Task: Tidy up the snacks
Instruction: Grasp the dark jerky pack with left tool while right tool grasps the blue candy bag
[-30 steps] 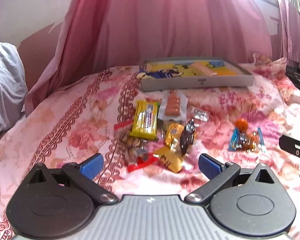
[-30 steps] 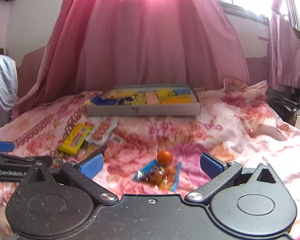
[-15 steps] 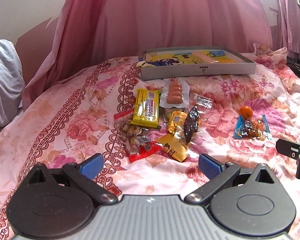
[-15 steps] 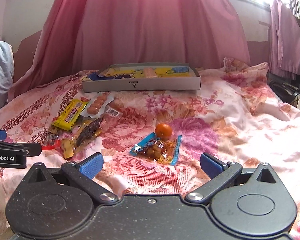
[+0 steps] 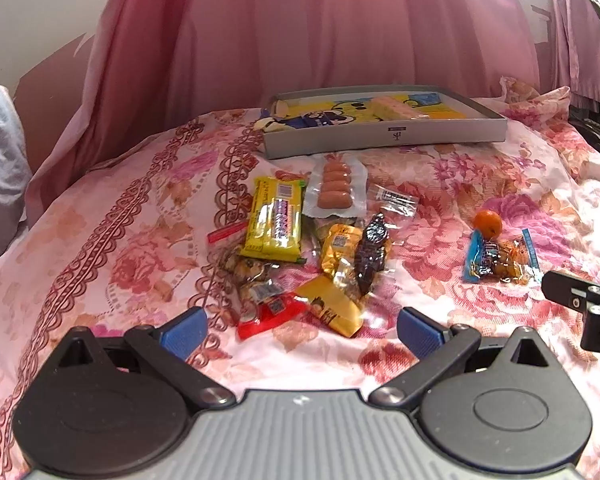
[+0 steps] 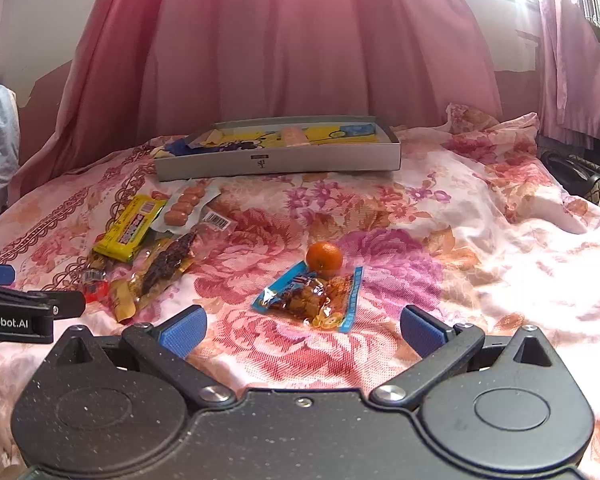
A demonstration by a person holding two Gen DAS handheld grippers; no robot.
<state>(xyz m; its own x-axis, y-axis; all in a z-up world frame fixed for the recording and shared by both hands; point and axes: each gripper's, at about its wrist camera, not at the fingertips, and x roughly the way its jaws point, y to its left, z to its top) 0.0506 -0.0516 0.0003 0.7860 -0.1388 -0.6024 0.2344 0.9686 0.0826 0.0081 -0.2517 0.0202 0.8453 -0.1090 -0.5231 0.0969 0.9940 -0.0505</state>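
You've pulled both tongs, left (image 5: pixel 300 330) and right (image 6: pixel 302 330), back from the grey box (image 6: pixel 278 162); both gape wide, empty. The snacks (image 5: pixel 300 248) lie before it, unsorted.

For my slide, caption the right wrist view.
Open right gripper faces small orange mandarin and blue-edged clear snack packet.

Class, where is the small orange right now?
The orange lies on the flowered bedspread, touching the far edge of the blue snack bag, right of the snack pile.
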